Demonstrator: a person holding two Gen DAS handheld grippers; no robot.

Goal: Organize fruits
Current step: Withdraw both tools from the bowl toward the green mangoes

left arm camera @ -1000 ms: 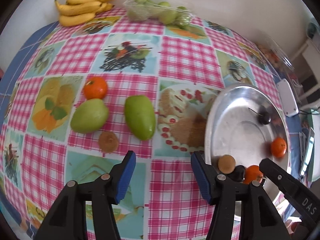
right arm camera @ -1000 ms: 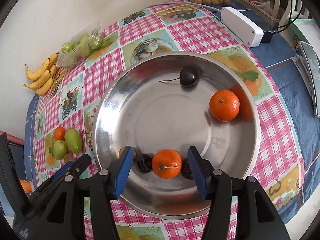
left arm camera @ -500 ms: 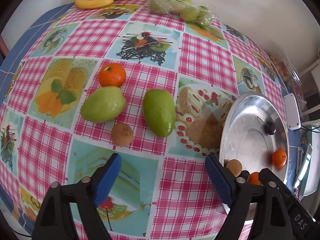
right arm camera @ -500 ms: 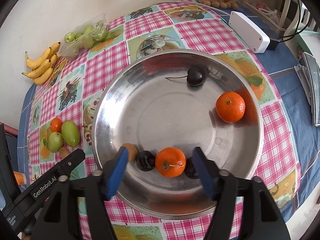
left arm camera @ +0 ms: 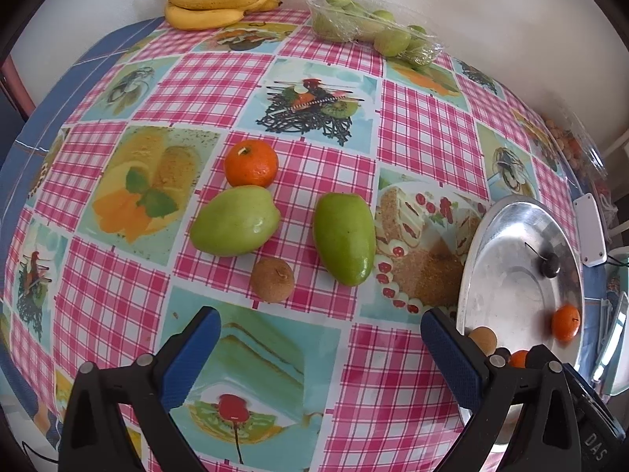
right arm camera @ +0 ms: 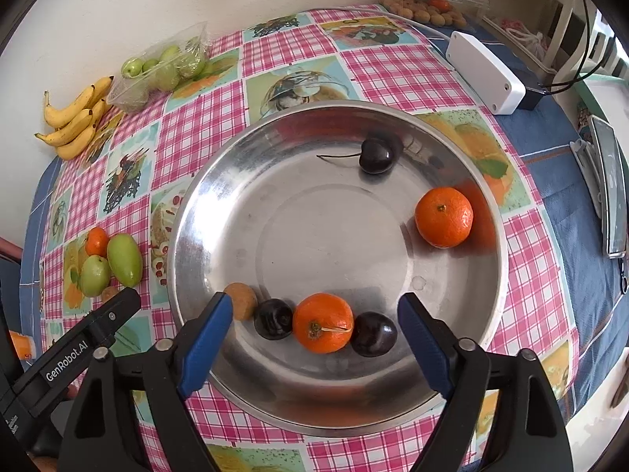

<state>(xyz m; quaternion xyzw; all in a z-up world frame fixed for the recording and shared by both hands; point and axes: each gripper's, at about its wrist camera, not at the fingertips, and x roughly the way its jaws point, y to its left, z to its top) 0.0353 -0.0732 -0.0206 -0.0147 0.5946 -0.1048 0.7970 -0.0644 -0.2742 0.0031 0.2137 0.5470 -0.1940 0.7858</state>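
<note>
Left gripper (left arm camera: 320, 348) and right gripper (right arm camera: 314, 334) just opened, both spread wide, gripping nothing; right one hangs over a tangerine (right arm camera: 323, 328) lying in the steel bowl (right arm camera: 275, 244).

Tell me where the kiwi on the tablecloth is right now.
In the left wrist view, the kiwi lies on the checked tablecloth left of the metal bowl, just below the gap between the two green mangoes.
</note>
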